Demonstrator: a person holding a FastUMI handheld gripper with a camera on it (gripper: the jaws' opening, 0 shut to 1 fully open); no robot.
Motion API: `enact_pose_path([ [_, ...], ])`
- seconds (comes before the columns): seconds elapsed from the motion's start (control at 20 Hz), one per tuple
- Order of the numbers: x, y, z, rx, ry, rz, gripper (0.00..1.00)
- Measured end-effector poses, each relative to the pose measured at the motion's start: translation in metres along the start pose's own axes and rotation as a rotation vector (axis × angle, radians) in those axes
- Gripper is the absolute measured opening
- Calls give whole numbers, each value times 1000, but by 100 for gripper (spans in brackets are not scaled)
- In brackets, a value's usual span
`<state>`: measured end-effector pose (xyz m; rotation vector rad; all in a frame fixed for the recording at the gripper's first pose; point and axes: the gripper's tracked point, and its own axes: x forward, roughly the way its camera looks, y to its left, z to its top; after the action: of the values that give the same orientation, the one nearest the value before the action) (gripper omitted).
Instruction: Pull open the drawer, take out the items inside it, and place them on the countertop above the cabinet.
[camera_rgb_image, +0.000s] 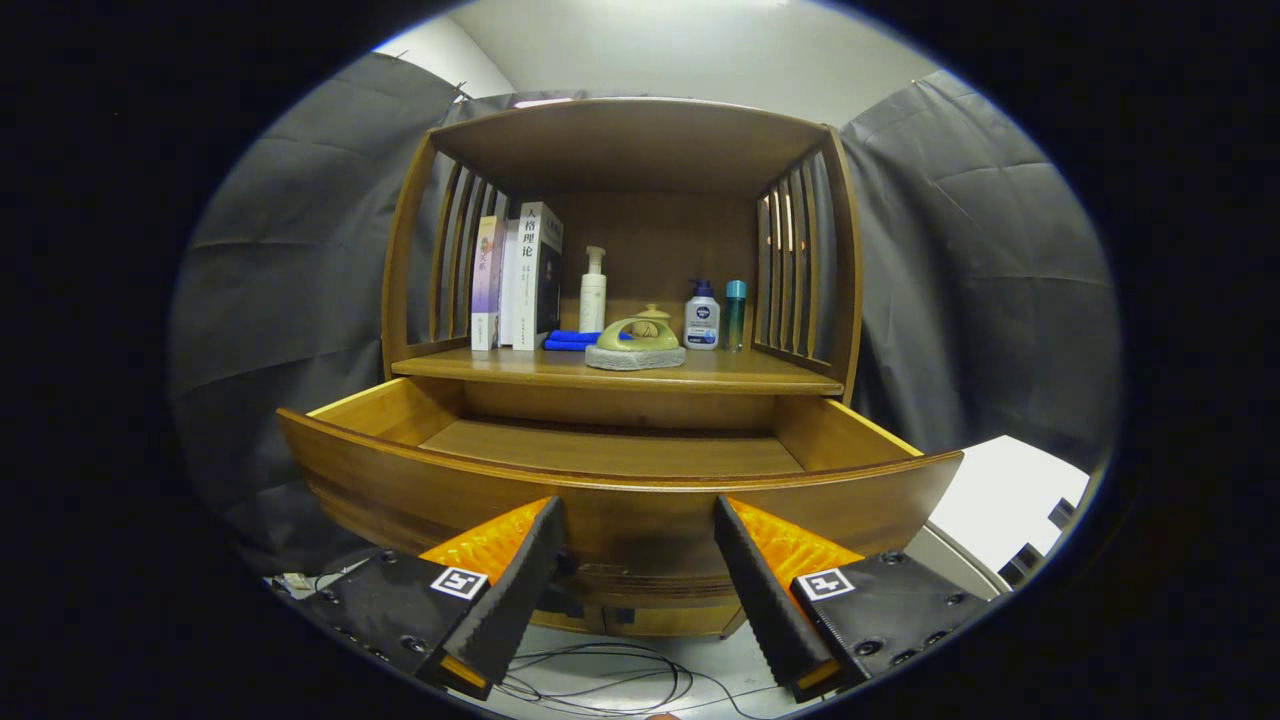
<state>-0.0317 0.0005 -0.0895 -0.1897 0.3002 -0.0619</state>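
So, the wooden cabinet is seen straight ahead, with slatted sides and an open shelf under its top board. Its drawer is pulled out toward the camera, and the bare wooden bottom of it can be seen over the curved front panel; no items can be made out inside from this angle, though the near part of the floor is hidden behind that front.

The countertop just above the drawer is loaded up: a few books are stood upright at the left, a white pump bottle is set beside them, and something flat and blue is laid at its foot. A green teapot-like piece is parked on a grey stone base in the middle. A small white-and-blue bottle and a slim teal bottle are placed to the right.

The gripper is held wide apart, nothing clamped, with both fingers just short of the drawer front.

Some thin cables are spotted on the floor below.
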Motion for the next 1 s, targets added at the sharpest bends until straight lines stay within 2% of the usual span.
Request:
enact_pose_path([
  [1.0,51,0,15,-2,-21,4,97],
])
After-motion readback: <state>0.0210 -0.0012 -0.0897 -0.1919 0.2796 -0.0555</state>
